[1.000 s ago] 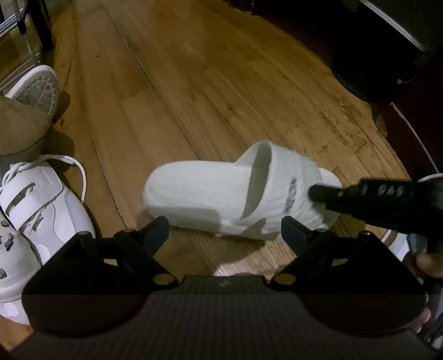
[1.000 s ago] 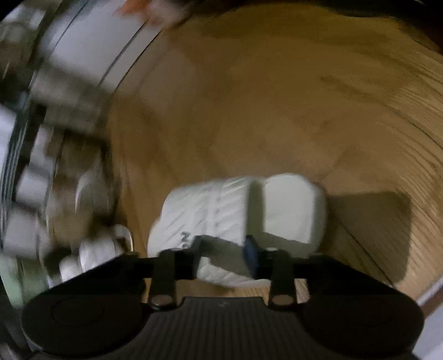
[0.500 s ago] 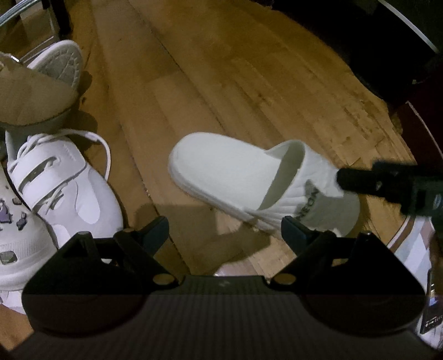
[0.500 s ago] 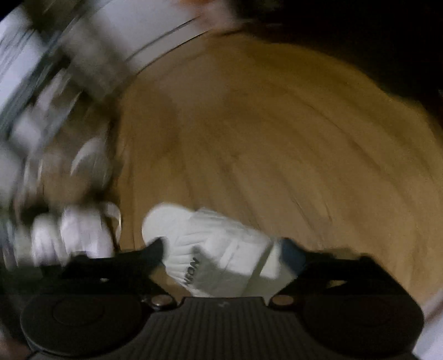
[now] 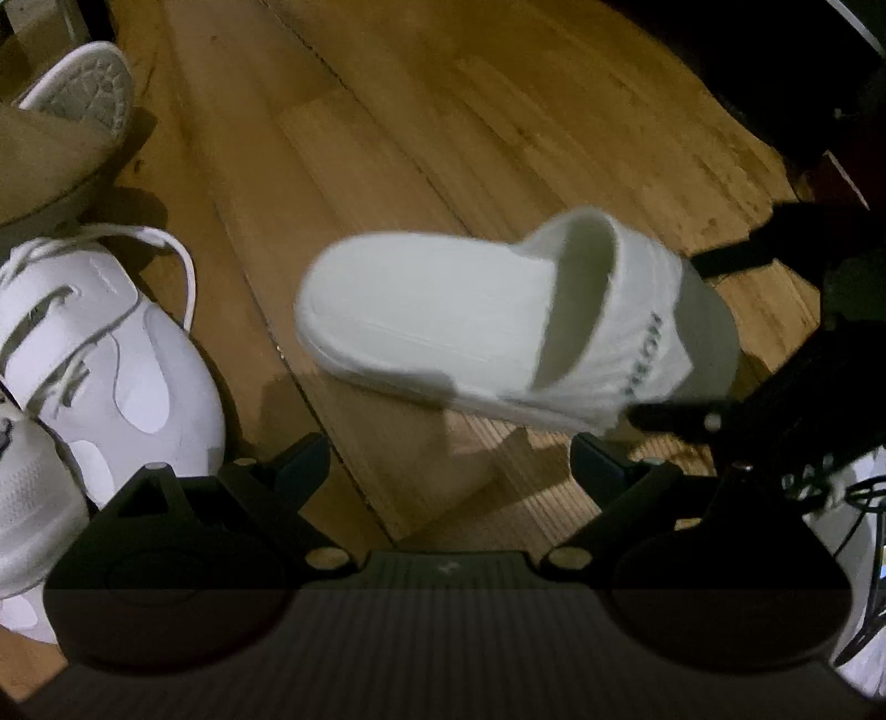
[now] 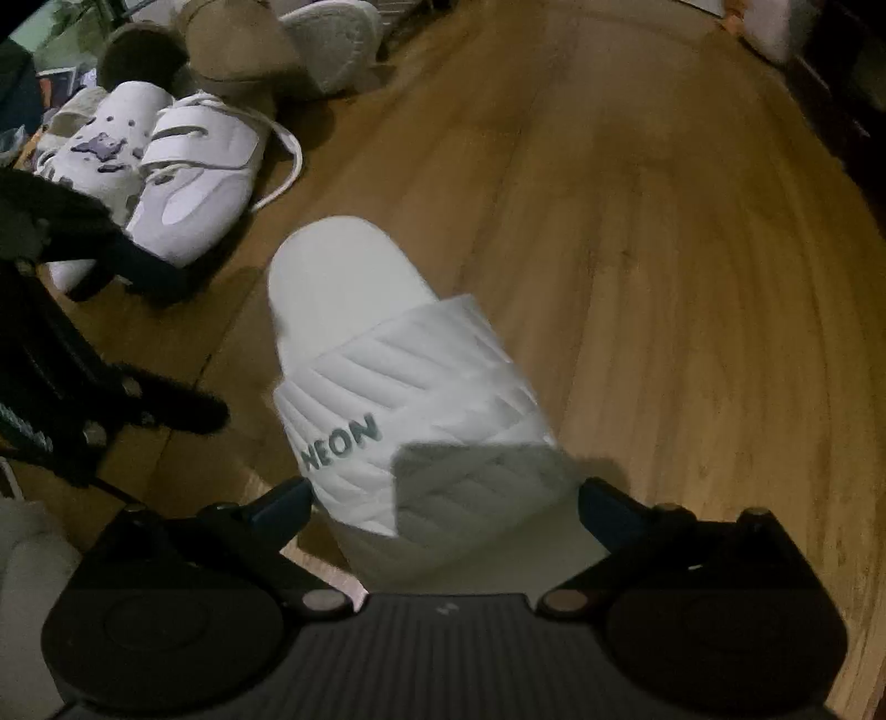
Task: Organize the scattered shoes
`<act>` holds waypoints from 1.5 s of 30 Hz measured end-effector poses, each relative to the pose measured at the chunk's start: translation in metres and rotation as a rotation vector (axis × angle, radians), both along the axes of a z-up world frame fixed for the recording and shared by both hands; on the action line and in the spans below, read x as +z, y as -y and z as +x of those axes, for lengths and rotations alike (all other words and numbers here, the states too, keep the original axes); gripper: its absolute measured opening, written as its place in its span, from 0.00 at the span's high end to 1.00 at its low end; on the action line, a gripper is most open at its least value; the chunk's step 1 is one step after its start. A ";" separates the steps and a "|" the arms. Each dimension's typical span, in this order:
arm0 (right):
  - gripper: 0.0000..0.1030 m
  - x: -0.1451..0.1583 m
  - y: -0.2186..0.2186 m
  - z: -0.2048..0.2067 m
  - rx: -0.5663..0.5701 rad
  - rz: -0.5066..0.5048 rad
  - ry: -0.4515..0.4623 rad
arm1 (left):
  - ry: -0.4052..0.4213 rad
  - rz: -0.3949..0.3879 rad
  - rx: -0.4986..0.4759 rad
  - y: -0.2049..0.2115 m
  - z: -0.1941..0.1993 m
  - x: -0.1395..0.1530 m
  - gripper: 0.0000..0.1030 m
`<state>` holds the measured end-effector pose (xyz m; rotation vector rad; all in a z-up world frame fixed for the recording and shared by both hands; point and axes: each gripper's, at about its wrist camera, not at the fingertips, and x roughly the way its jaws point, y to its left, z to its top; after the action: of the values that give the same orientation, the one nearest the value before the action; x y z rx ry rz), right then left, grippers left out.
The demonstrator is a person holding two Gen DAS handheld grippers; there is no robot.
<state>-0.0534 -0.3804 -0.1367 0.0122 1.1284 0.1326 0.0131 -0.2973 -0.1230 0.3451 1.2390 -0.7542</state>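
A white slide (image 5: pixel 443 327) with grey "NEON" lettering on its ribbed strap (image 6: pixel 421 382) lies sole down on the wooden floor. My right gripper (image 6: pixel 446 498) is open, one finger on each side of the slide's strap end; whether they touch it I cannot tell. The left wrist view shows this right gripper (image 5: pixel 667 338) as a dark shape at the slide's right end. My left gripper (image 5: pixel 451 459) is open and holds nothing, just short of the slide's near edge. In the right wrist view the left gripper (image 6: pixel 188 343) stands left of the slide.
A white strapped sneaker (image 5: pixel 111 354) (image 6: pixel 199 166) lies left of the slide, beside a white clog with charms (image 6: pixel 94 155). A tan boot (image 6: pixel 238 50) and a shoe showing its pale sole (image 5: pixel 83 83) lie behind. Bare floorboards (image 6: pixel 664 277) stretch to the right.
My right gripper was shut on the slide's strap and has opened. The slide went from tipped on its side to flat, nearer the sneakers. The left gripper stayed open.
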 end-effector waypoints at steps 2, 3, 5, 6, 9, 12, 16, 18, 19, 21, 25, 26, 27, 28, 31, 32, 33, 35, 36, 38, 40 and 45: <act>0.00 0.001 0.003 0.006 0.000 -0.003 0.015 | -0.006 -0.002 0.014 -0.003 0.001 -0.001 0.08; 0.00 -0.001 0.002 0.008 0.004 -0.003 0.019 | -0.008 -0.003 0.022 -0.006 0.002 -0.001 0.08; 0.00 -0.002 0.002 0.008 0.016 -0.004 0.053 | -0.010 -0.002 0.029 -0.009 0.003 -0.001 0.08; 0.02 -0.001 0.007 0.001 0.011 0.001 0.063 | -0.011 -0.002 0.035 -0.011 0.004 0.000 0.08; 0.04 0.001 0.025 -0.016 -0.242 0.036 0.088 | -0.012 -0.008 0.052 -0.017 0.005 0.001 0.08; 0.12 -0.001 0.045 -0.043 -0.550 0.097 0.131 | -0.011 -0.016 0.074 -0.024 0.004 0.003 0.08; 0.36 -0.008 0.035 -0.056 -0.664 0.178 0.088 | -0.018 -0.021 0.087 -0.031 0.004 0.006 0.08; 0.38 -0.002 0.024 -0.056 -0.636 0.151 0.114 | -0.015 -0.022 0.093 -0.036 0.004 0.009 0.08; 0.37 0.001 0.019 -0.056 -0.620 0.139 0.130 | -0.012 -0.022 0.097 -0.039 0.005 0.012 0.08; 0.36 0.017 0.008 -0.056 -0.579 0.169 0.173 | 0.001 -0.027 0.119 -0.050 0.008 0.020 0.08; 0.24 0.044 -0.015 -0.049 -0.501 0.266 0.235 | 0.056 -0.038 0.194 -0.096 0.023 0.046 0.08; 0.23 0.050 -0.025 -0.043 -0.480 0.289 0.238 | 0.071 -0.034 0.210 -0.107 0.025 0.052 0.08; 0.23 0.054 -0.031 -0.040 -0.466 0.302 0.237 | 0.082 -0.033 0.225 -0.122 0.028 0.058 0.08; 0.23 0.057 -0.039 -0.032 -0.438 0.318 0.231 | 0.085 -0.039 0.238 -0.142 0.030 0.064 0.08; 0.21 0.067 -0.063 -0.010 -0.343 0.355 0.222 | 0.094 -0.045 0.285 -0.194 0.035 0.077 0.04; 0.20 0.070 -0.072 -0.003 -0.310 0.365 0.220 | 0.120 -0.018 0.315 -0.218 0.034 0.080 0.04; 0.20 0.073 -0.078 0.001 -0.289 0.370 0.219 | 0.149 0.012 0.328 -0.238 0.033 0.082 0.04; 0.20 0.075 -0.095 0.010 -0.240 0.363 0.211 | 0.193 0.057 0.334 -0.272 0.035 0.081 0.04; 0.20 0.075 -0.102 0.011 -0.224 0.360 0.208 | 0.214 0.073 0.343 -0.291 0.039 0.078 0.04; 0.20 0.076 -0.114 0.009 -0.201 0.357 0.194 | 0.244 0.087 0.326 -0.312 0.049 0.068 0.04; 0.20 0.078 -0.122 0.005 -0.194 0.364 0.185 | 0.252 0.088 0.283 -0.318 0.058 0.059 0.04; 0.20 0.084 -0.142 0.003 -0.170 0.377 0.168 | 0.205 0.083 0.218 -0.321 0.086 0.024 0.04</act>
<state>-0.0505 -0.2387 -0.0528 0.4246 0.9174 0.1895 0.0989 0.0236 -0.0986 0.3399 1.0951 -0.4690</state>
